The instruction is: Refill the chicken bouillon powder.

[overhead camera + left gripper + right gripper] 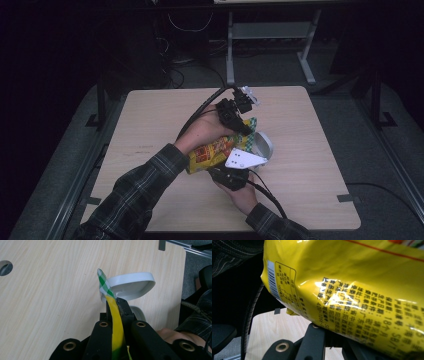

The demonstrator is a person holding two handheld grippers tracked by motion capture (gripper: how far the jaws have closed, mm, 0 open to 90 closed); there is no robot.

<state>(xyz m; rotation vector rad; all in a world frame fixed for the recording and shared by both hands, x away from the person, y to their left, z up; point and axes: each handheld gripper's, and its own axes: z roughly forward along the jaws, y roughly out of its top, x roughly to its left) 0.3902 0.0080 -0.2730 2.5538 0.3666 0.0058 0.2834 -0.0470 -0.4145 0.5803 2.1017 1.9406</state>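
Note:
A yellow snack bag [212, 155] with red print and a green-and-white checked top hangs above the wooden table [310, 190], held between both grippers. My left gripper [245, 129] comes from above and is shut on the bag's top edge. In the left gripper view the jaws [116, 302] pinch the yellow film [117, 325], and the checked corner [103, 285] sticks out past them. My right gripper [222, 167], under its grey plate, is shut on the bag's lower part. The printed yellow bag [352, 277] covers its jaws [332, 340]. A white bowl [265, 145] [132, 285] sits just beyond the bag.
Black cables trail from both grippers [200, 112]. A metal desk frame [270, 45] stands on the floor behind the table. A round hole [5, 267] sits in the tabletop. The person's plaid sleeves [135, 195] come in from the bottom.

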